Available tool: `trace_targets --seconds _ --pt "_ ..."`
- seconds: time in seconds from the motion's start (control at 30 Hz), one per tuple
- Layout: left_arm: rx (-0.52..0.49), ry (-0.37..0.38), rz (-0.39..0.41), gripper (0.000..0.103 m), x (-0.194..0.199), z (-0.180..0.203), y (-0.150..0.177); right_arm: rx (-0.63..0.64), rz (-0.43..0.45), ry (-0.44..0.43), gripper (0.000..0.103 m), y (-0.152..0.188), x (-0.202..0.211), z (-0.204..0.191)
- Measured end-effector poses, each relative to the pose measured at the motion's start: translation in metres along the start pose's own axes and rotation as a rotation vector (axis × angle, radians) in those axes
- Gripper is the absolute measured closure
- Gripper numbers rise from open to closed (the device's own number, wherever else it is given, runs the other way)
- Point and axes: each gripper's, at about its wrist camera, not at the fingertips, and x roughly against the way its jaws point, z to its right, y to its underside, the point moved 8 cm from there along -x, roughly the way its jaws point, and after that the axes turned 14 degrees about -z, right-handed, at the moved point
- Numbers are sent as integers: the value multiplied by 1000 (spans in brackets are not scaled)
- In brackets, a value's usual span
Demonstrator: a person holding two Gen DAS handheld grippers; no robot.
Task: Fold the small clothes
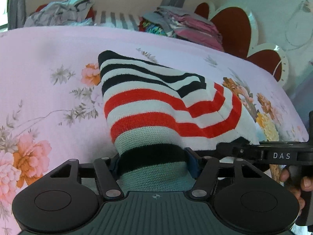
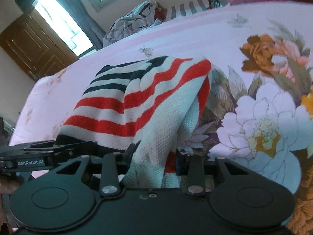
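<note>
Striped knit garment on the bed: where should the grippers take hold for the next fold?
Grip the striped knit garment by its near hem, one corner each, coming from the near bed edge. The left gripper and right gripper already pinch there; the far end lies on the floral sheet.

There were two grippers, the left gripper (image 1: 154, 164) and the right gripper (image 2: 154, 160). One striped knit garment (image 1: 156, 105) lay on one floral bedsheet (image 1: 49, 58). Two heaps of clothes (image 1: 62, 9) stood behind.

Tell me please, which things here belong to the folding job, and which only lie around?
Belong to the job:
- striped knit garment, on the floral bedsheet
- left gripper, shut on its near edge
- right gripper, shut on its near edge

Just lying about:
- crumpled clothes pile
- stacked clothes
- brown door
</note>
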Motion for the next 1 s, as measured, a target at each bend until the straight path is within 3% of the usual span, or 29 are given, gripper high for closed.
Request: trace_targets --seconds 0.1,0.2,0.43,0.77,1.0 --pt "-50 21 26 52 13 1 1 19 35 62 70 3 13 -19" --pt "-91 49 38 53 32 -7 6 33 42 101 70 9 19 -44" --pt "-78 80 51 53 86 -82 23 44 83 91 70 14 10 -123" --pt "-24 -13 70 53 146 -217 54 129 61 7 70 11 -63 -249" --pt "79 -16 67 51 146 -284 78 173 -5 -33 70 5 -111 -297"
